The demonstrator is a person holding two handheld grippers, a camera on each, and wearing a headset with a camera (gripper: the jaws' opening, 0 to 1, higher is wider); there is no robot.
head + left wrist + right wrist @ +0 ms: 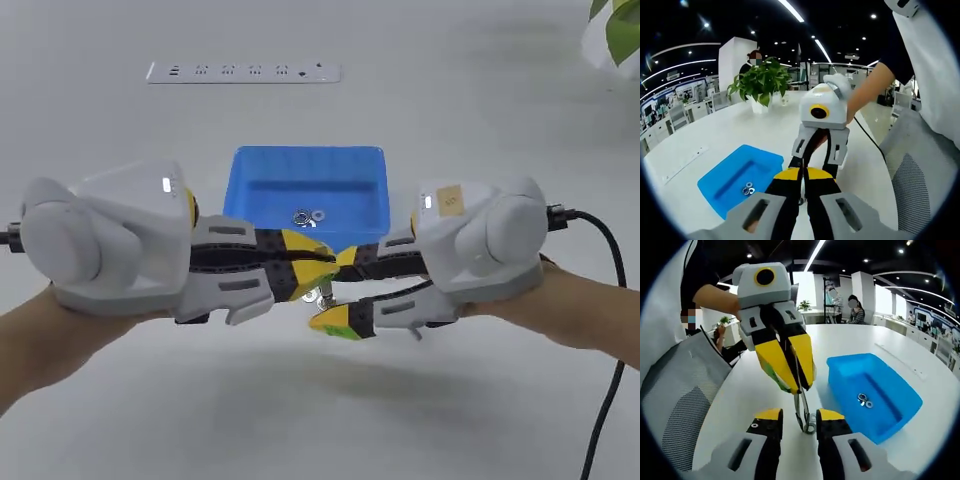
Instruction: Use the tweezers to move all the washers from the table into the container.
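Note:
Thin metal tweezers [801, 405] stick out of my left gripper [799, 385], whose yellow jaws are shut on them. A small washer [809, 428] sits at the tweezer tips, just above the white table. My right gripper [800, 416] stands open, one jaw on each side of those tips, not touching them. In the head view the left gripper [322, 268] and right gripper [338, 290] meet tip to tip just in front of the blue container [260, 165]. A few washers [308, 217] lie on the container floor. The left gripper view has its own gripper [803, 175] facing the right gripper [816, 152].
A white power strip [243, 72] lies beyond the container. A potted plant [620, 30] stands at the far right corner. A black cable [610, 300] trails from the right gripper. A mesh chair [680, 405] is off the table's near side. People sit in the background.

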